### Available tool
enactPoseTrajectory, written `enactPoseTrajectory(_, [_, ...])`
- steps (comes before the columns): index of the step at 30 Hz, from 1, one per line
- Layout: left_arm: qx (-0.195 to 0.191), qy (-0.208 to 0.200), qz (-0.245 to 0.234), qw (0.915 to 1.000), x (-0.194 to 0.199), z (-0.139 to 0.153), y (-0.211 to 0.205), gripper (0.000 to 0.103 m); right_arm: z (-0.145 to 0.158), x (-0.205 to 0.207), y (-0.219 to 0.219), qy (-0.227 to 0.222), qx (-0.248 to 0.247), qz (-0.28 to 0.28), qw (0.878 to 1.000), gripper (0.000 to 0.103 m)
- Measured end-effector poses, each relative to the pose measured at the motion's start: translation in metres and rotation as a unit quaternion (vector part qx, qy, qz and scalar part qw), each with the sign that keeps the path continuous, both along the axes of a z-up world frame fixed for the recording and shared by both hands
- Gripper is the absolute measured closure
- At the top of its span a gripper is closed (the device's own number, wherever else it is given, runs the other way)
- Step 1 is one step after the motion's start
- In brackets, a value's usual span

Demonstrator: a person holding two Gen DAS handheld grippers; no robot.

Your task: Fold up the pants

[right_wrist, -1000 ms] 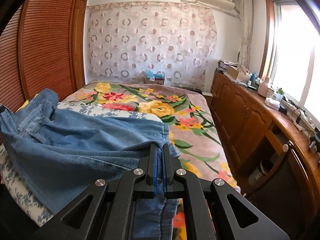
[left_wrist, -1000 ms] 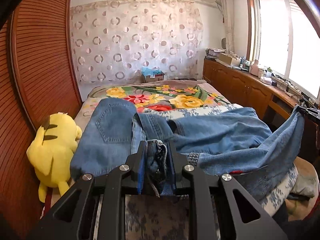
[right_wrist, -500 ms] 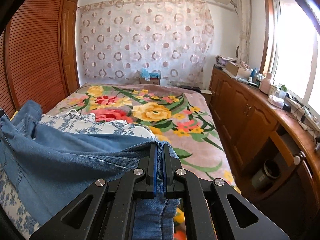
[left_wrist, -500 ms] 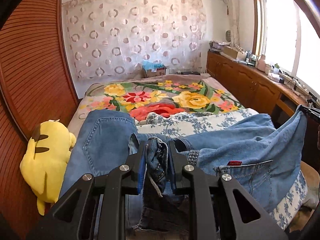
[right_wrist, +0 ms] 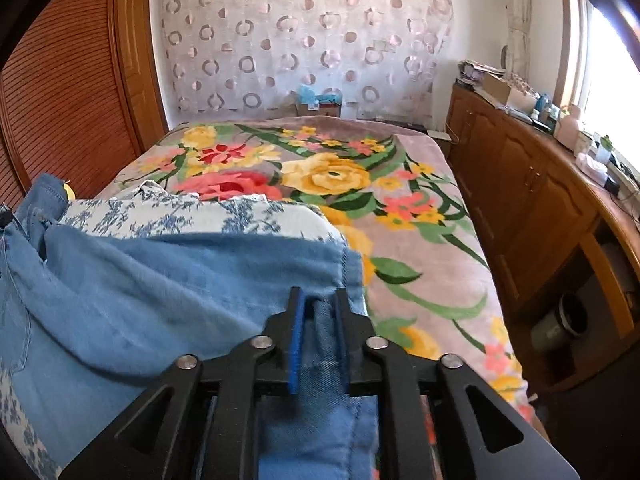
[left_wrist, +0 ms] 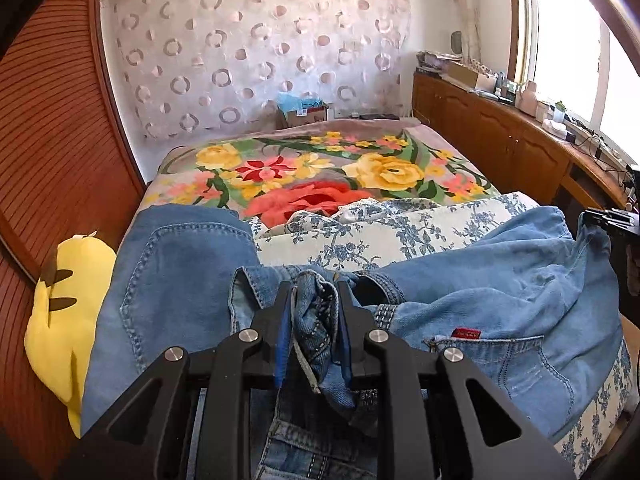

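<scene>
1. The bed (right_wrist: 404, 216) carries a floral blanket, with a blue-and-white flowered quilt (left_wrist: 400, 232) laid across its near part.
2. The pants (left_wrist: 500, 280), light blue jeans, lie draped over that quilt, a back pocket showing at the left and a red-tabbed pocket at the right. They span the space between the two grippers, sagging in the middle.
3. A yellow plush toy (left_wrist: 68, 320) sits at the left bed edge, just beside the denim.
4. The left gripper (left_wrist: 314, 312) has its jaws closed most of the way on a bunched wad of waistband denim, which fills the gap between them.
5. The right gripper (right_wrist: 318, 320) shows its jaws a little apart, with a fold of the denim hem between them. The cloth looks loosely held, not pinched tight, though I cannot tell whether it is gripped.
6. Judged step: both ends are raised and carried over the bed, ready for a fold.
7. The next move calls for a firm right grip, even tension, and laying one end squarely onto the other without dragging the quilt.
</scene>
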State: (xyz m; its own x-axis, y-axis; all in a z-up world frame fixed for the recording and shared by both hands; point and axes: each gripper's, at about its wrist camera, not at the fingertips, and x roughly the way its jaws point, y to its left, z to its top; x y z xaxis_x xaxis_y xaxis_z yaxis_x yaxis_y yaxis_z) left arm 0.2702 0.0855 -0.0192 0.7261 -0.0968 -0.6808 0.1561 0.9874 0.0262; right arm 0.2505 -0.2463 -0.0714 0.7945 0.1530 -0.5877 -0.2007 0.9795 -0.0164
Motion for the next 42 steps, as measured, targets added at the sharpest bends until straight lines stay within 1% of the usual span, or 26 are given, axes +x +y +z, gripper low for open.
enactPoseTrajectory(2, [0.002,0.000,-0.002,1.0000,0.003,-0.001,-0.002,0.082,-0.002,0.008,0.006,-0.001,0.008,0.020,1.000,0.066])
enactPoseTrajectory(5, [0.005,0.000,-0.003,1.0000,0.004,-0.003,-0.004,0.082,-0.004,0.024,0.033,0.010,0.011,0.069,0.998,0.066])
enactPoseTrajectory(10, [0.008,-0.001,-0.003,1.0000,0.006,-0.005,-0.005,0.082,-0.011,0.051,0.083,0.034,-0.011,0.142,0.989,0.066])
enactPoseTrajectory(12, [0.008,-0.001,-0.004,1.0000,0.006,-0.006,-0.006,0.082,-0.014,0.062,0.100,0.048,-0.016,0.168,0.984,0.062])
enactPoseTrajectory(14, [0.008,-0.001,-0.004,1.0000,0.006,-0.005,-0.006,0.082,-0.019,0.074,0.108,0.064,-0.023,0.186,0.980,0.061])
enactPoseTrajectory(19, [0.003,-0.001,-0.005,1.0000,0.007,-0.005,-0.006,0.082,-0.031,0.096,0.118,0.087,-0.055,0.201,0.974,0.061])
enactPoseTrajectory(20, [0.002,-0.001,-0.005,1.0000,0.006,-0.006,-0.007,0.082,-0.032,0.098,0.118,0.090,-0.058,0.201,0.974,0.070])
enactPoseTrajectory(21, [0.002,-0.001,-0.006,1.0000,0.007,-0.007,-0.008,0.082,-0.033,0.101,0.118,0.091,-0.057,0.206,0.973,0.098])
enactPoseTrajectory(22, [0.003,-0.001,-0.005,1.0000,0.006,-0.006,-0.007,0.082,-0.032,0.102,0.118,0.088,-0.063,0.207,0.972,0.102])
enactPoseTrajectory(24, [0.002,-0.001,-0.005,1.0000,0.006,-0.006,-0.008,0.082,-0.025,0.107,0.122,0.063,-0.070,0.203,0.975,0.102])
enactPoseTrajectory(26, [0.002,-0.001,-0.004,1.0000,0.006,-0.006,-0.006,0.082,-0.007,0.111,0.126,0.024,-0.061,0.178,0.982,0.103])
enactPoseTrajectory(27, [0.000,-0.001,-0.004,1.0000,0.006,-0.006,-0.007,0.082,0.001,0.117,0.124,0.011,-0.051,0.161,0.986,0.103])
enactPoseTrajectory(29, [-0.002,-0.001,-0.003,1.0000,0.006,-0.007,-0.010,0.082,0.009,0.125,0.125,-0.009,-0.048,0.133,0.990,0.103])
enactPoseTrajectory(31, [0.000,-0.001,-0.004,1.0000,0.006,-0.007,-0.007,0.082,0.006,0.135,0.130,-0.002,-0.053,0.119,0.992,0.102])
enactPoseTrajectory(32, [-0.001,0.000,-0.003,1.0000,0.006,-0.008,-0.008,0.082,0.004,0.140,0.132,0.003,-0.055,0.113,0.992,0.102])
enactPoseTrajectory(33, [-0.002,-0.001,-0.003,1.0000,0.006,-0.008,-0.009,0.082,0.003,0.143,0.129,0.004,-0.053,0.104,0.993,0.098])
enactPoseTrajectory(35, [-0.004,-0.001,-0.003,1.0000,0.006,-0.008,-0.013,0.082,0.007,0.136,0.119,0.009,-0.028,0.100,0.995,0.092])
enactPoseTrajectory(37, [-0.004,-0.003,-0.004,1.0000,0.006,-0.008,-0.016,0.082,0.010,0.121,0.101,0.006,-0.017,0.090,0.996,0.078])
enactPoseTrajectory(38, [-0.004,-0.003,-0.005,1.0000,0.005,-0.007,-0.018,0.082,0.011,0.113,0.092,0.004,-0.018,0.085,0.996,0.065])
enactPoseTrajectory(39, [-0.004,-0.004,-0.006,1.0000,0.005,-0.007,-0.019,0.082,0.013,0.104,0.079,0.001,-0.020,0.076,0.997,0.060])
enactPoseTrajectory(42, [-0.005,-0.006,-0.007,0.9999,0.004,-0.008,-0.020,0.082,0.012,0.073,0.055,0.008,-0.031,0.046,0.998,0.054])
